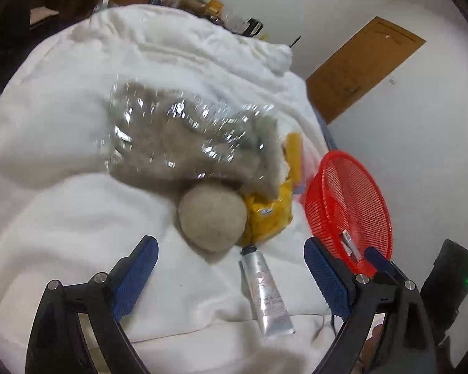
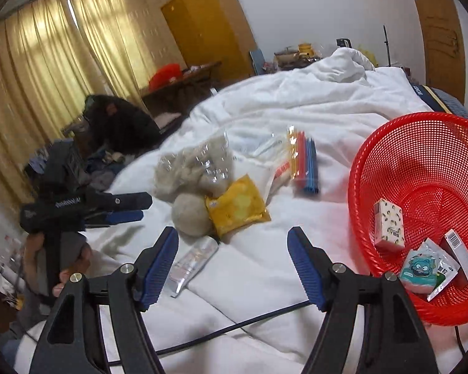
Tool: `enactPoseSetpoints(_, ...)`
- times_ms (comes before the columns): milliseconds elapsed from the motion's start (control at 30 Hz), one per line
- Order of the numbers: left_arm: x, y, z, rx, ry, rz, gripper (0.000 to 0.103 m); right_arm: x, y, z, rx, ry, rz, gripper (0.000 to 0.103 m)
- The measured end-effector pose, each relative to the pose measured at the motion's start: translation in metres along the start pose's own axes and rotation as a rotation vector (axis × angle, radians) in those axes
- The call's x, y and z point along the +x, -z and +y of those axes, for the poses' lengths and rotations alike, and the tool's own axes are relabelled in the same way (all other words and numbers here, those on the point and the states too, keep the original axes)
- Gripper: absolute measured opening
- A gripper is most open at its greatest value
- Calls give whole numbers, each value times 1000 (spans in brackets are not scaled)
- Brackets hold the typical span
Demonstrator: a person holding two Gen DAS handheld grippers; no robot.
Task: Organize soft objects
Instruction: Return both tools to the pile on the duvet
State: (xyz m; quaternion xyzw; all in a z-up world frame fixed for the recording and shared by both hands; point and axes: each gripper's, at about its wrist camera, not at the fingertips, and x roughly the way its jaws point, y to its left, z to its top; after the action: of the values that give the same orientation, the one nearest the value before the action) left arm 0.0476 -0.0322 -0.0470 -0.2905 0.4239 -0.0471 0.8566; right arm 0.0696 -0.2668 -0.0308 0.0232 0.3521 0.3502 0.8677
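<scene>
Two open hand-held grippers, felt ball point(image 1: 212, 218) just beyond left hand-held gripper point(image 1: 231, 268)

Blue-padded jaws of the left gripper point(image 1: 231, 268) stand wide apart and empty at the bottom of the frame above a white blanket point(image 1: 62, 143). Centre frame, a grey felt ball point(image 1: 212, 218) touches a plastic-wrapped grey bundle point(image 1: 187, 143) and a yellow packet point(image 1: 270, 218). A silver tube point(image 1: 265, 293) lies lower centre; a red mesh basket point(image 1: 349, 205) tilts at right.

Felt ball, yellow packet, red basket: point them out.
felt ball point(image 1: 212, 216), left wrist view, middle of its front.
yellow packet point(image 2: 237, 207), right wrist view, centre of wrapper.
red basket point(image 2: 421, 168), right wrist view, inner mesh wall.
</scene>
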Motion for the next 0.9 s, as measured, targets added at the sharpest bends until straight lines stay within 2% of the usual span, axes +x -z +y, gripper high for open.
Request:
enactPoseSetpoints(167, 3, 7, -4, 22, -17, 8, 96, 26, -3, 17, -80, 62, 84, 72)
enactPoseSetpoints(333, 5, 4, 4, -21, -18, -9, 96, 42, -18, 35, -186, 118, 157, 73)
enactPoseSetpoints(400, 1, 4, 7, -39, -15, -17, 96, 49, -27, 40, -223, 128, 178, 81)
enactPoseSetpoints(467, 1, 3, 11, -50, -14, -24, 96, 64, -32, 46, -263, 146, 196, 82)
enactPoseSetpoints(600, 4, 3, 14, -60, -10, -17, 96, 98, -34, 43, -243, 173, 227, 82)
enactPoseSetpoints(700, 4, 3, 15, -60, -10, -11, 96, 123, -30, 39, -251, 226, 270, 82)
enactPoseSetpoints(900, 5, 4, 16, -61, -8, -6, 96, 141, -22, 45, -310, 287, 286, 82)
